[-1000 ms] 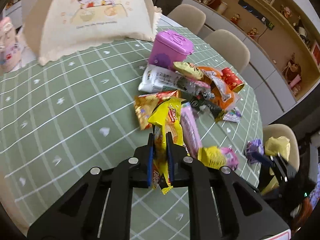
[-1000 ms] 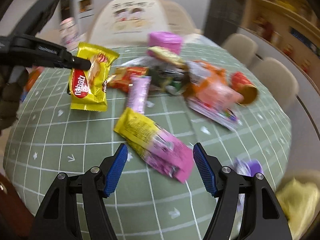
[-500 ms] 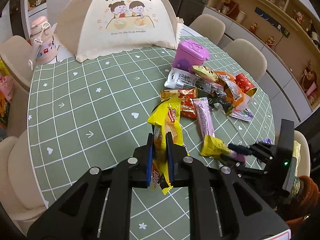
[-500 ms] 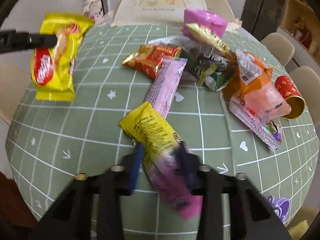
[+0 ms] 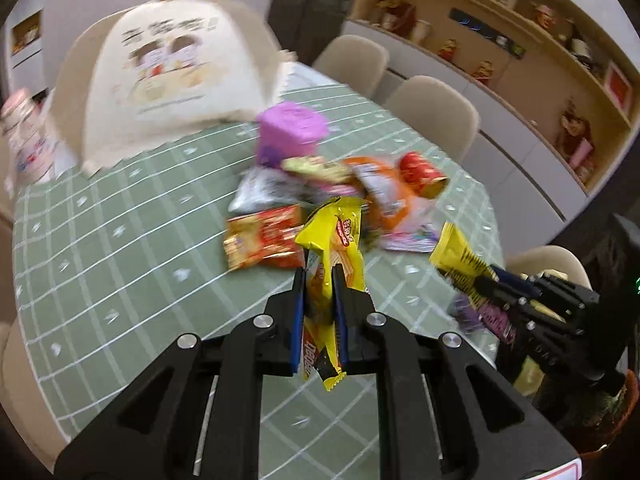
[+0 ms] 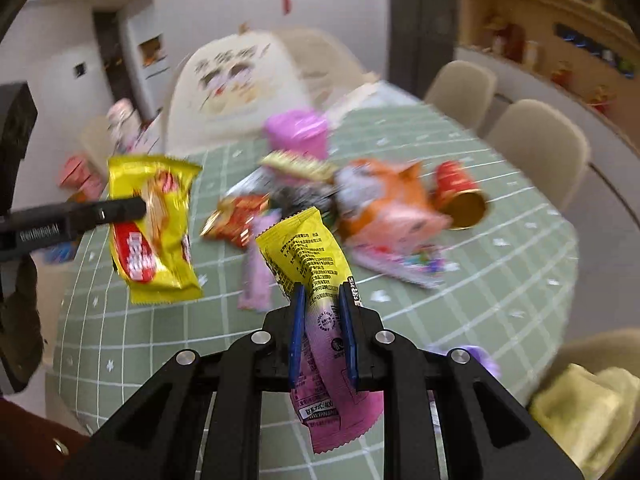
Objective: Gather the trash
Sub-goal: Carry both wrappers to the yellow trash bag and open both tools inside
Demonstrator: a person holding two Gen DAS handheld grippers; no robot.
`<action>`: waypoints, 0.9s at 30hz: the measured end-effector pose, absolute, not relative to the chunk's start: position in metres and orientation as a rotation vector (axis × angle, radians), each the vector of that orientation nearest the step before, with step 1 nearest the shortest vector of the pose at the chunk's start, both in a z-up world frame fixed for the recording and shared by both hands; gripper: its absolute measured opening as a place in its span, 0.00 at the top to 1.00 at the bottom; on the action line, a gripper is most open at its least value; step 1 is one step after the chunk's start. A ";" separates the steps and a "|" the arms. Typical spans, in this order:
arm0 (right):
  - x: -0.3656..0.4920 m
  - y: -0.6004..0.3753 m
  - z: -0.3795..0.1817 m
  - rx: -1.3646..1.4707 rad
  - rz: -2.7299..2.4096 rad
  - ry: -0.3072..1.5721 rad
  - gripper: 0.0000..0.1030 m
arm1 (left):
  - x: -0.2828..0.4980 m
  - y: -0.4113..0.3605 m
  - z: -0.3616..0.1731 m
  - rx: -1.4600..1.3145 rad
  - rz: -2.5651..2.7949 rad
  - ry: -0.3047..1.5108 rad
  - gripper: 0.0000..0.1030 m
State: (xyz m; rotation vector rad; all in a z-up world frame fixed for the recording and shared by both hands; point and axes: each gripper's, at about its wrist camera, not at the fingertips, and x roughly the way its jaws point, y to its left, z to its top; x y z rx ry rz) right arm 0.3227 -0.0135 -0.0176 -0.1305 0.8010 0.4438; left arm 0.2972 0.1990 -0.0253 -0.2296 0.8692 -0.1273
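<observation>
While both frames are pretty motion-blurred, the main stuff reads fine: the left gripper (image 5: 320, 300) is clamped tight on a yellow wafer wrapper (image 5: 332, 248), blue pads pinching it in the lower middle of the left wrist frame, with the packet sticking up above the fingers and a bit dangling below them, clear of the table. In the right wrist view that same wrapper shows at middle left, hanging in the air off the tip of the left gripper's black finger. The right gripper (image 6: 323, 322) is closed on a yellow and pink wrapper (image 6: 308, 256), yellow end pointing up toward frame center, pink end drooping down past the pads at the bottom. You can also spot it at the right edge of the left wrist frame, held up off the cloth. The rest of the trash pile sits on the green checked tablecloth (image 5: 120, 248) around the middle of both frames: a red snack packet (image 5: 264, 240), an orange bag (image 6: 380, 196), a red and gold can (image 6: 460, 192) lying on its side at the right of the heap, and a long pink wrapper (image 6: 258, 276) flat on the cloth just left of the right gripper's catch. Behind the pile stands a purple container (image 5: 292, 132), and further back, upper left, a cream mesh food cover (image 5: 168, 80) with cartoon print, too smeared to read. Beige chairs (image 6: 540, 148) line the right side.
</observation>
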 end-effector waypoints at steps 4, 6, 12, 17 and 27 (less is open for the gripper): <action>0.310 -0.062 0.010 -0.097 0.320 0.735 0.83 | 0.309 0.159 -0.014 -0.207 -0.242 0.848 0.89; 0.304 -0.086 0.018 -0.079 0.267 0.715 0.83 | 0.313 0.136 -0.008 -0.195 -0.303 0.838 0.89; 0.286 -0.168 0.027 -0.035 0.078 0.678 0.83 | 0.326 0.052 0.008 -0.132 -0.498 0.830 0.89; 0.263 -0.241 0.028 -0.014 -0.083 0.655 0.83 | 0.328 -0.035 0.015 -0.083 -0.695 0.832 0.89; 0.228 -0.349 0.009 0.057 -0.249 0.660 0.83 | 0.317 -0.195 -0.020 0.016 -0.964 0.909 0.89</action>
